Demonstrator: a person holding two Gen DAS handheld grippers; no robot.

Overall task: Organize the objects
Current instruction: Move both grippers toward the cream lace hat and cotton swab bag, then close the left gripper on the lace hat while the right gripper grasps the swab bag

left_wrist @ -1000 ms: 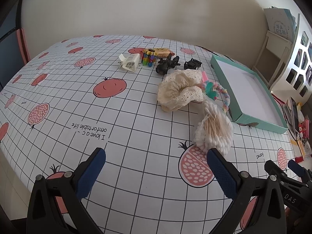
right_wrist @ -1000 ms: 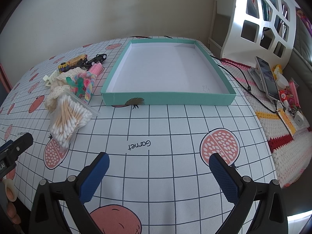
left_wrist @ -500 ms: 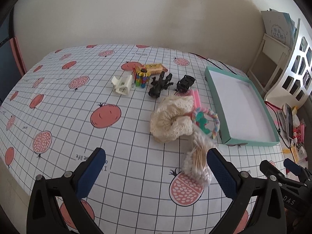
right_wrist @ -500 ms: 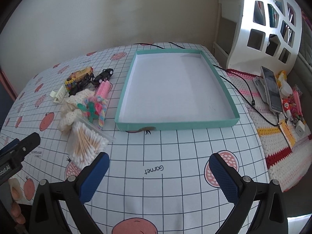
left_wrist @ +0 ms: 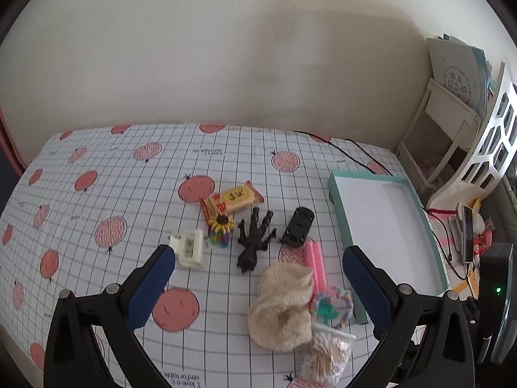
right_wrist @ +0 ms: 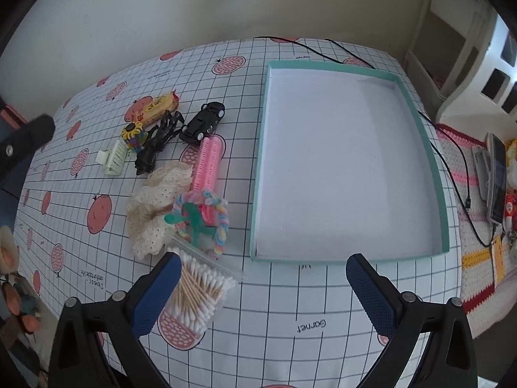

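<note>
Nearest the right gripper (right_wrist: 260, 278), a clear bag of cotton swabs (right_wrist: 197, 294) is lying on the tablecloth (right_wrist: 278, 310) with its sticks running roughly toward the camera, its near corner passing behind the left blue finger pad (right_wrist: 155, 294). Both grippers are hanging above the table with their jaws spread wide and holding nothing; the left gripper (left_wrist: 258, 274) is framing the cluster of small things.

Just beyond the swabs, a pastel braided ring (right_wrist: 206, 223) with a green clip is resting against a cream lace cloth (right_wrist: 152, 213), and pink rollers (right_wrist: 206, 161) are stretching lengthwise away toward the far edge. Farther on are sitting a black toy car (right_wrist: 202, 123), a black figure (right_wrist: 155, 145), a white clip (right_wrist: 114, 161), a sunflower block toy (right_wrist: 132, 134) and a yellow snack packet (right_wrist: 158, 108).

To the right, the teal tray (right_wrist: 429, 148) is lying empty with its long axis running away from the camera. The right view alone is showing a phone (right_wrist: 497, 177) on a crocheted mat; the left view alone is showing a white shelf (left_wrist: 452, 119).
</note>
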